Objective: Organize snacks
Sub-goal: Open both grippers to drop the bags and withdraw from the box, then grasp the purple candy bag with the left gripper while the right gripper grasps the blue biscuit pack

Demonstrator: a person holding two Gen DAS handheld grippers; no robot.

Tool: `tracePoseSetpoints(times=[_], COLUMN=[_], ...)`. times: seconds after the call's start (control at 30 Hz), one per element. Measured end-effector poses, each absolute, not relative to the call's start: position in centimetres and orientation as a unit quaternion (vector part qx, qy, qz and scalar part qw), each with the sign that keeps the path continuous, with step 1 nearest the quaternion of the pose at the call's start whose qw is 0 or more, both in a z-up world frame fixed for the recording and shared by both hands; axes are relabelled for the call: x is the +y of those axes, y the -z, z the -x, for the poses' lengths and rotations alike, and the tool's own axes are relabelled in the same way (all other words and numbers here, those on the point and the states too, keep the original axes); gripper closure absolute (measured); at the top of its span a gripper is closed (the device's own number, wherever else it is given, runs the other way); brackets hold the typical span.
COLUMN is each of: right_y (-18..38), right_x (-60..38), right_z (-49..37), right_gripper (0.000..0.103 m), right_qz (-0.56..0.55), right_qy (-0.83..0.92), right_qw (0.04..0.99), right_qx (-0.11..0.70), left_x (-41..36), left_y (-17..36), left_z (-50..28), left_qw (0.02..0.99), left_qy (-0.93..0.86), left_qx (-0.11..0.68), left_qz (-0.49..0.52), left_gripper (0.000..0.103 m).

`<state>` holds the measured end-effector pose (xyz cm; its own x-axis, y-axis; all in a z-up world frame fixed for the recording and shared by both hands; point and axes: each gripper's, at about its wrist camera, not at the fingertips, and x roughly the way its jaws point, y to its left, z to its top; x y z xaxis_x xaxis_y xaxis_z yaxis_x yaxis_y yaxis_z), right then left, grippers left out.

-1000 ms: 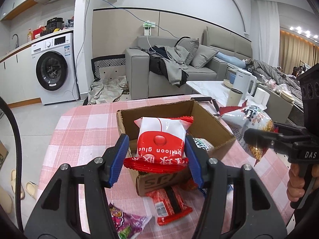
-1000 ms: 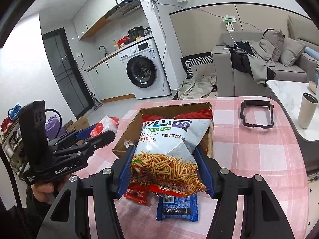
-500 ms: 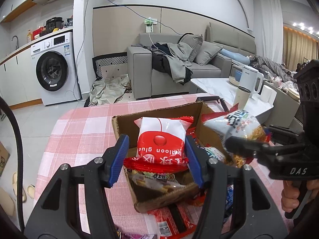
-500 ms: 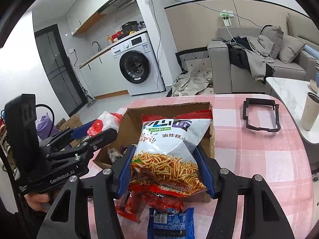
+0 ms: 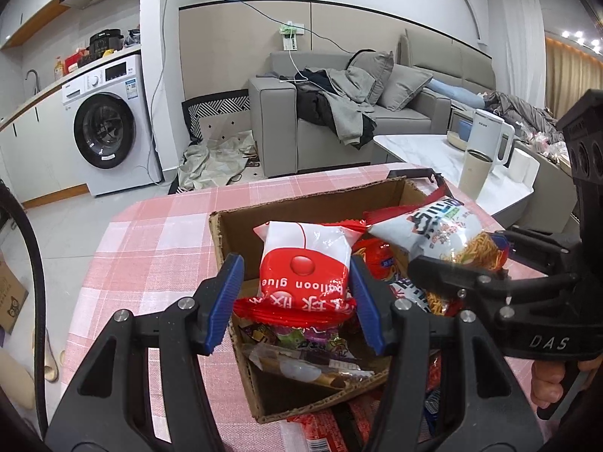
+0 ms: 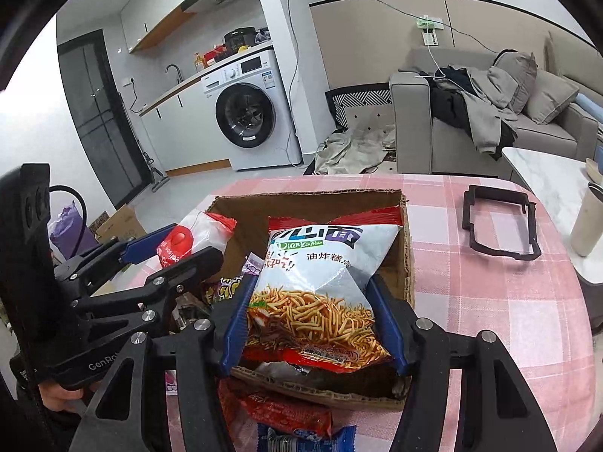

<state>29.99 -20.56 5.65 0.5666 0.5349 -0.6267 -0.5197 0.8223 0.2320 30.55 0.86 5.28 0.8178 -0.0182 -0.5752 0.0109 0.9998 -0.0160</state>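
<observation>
right view only: black frame point(image 6: 499, 226); both fingers clenched on snack packets over box point(image 5: 301, 203)

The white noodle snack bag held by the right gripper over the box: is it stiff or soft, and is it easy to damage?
The noodle snack bag looks soft: its film creases between the right gripper pads. Puffed with air, it is probably light. The thin fried sticks pictured on it would likely crumble under a harder squeeze. Its glossy film may slip.
</observation>
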Motion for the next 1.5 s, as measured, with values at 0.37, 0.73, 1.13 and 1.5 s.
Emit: tracePoseSetpoints(times=[0.37,0.73,1.13,1.5], right_y=[-7.4,-7.5,-5.5,-3.7], right_x=[-22.0,-26.3,-27.4,-26.8], right_z=[-28.4,-23.9,-19.8,-20.2], right_gripper=[0.009,0.000,0.000,0.000], right_qz=[-0.007,-0.036,-0.008,0.002], right_qy=[-0.301,-0.298,-0.291,-0.283], right_qw=[0.903,0.893,0.893,0.885], right_qx=[0.308,0.334,0.344,0.370], left_x=[1.2,2.8,4.3,4.7], left_y=[-5.6,-7.0,-4.5,-1.5], left_z=[-29.5,-21.8,-15.8,-15.4], left_qw=[0.953,0.961,0.958,0.946], left_qy=[0.046,0.036,0.020,0.017], left_qx=[0.299,0.273,0.282,0.324], left_qz=[0.022,0.022,0.041,0.017], left_gripper=[0.030,0.001,0.001,0.001])
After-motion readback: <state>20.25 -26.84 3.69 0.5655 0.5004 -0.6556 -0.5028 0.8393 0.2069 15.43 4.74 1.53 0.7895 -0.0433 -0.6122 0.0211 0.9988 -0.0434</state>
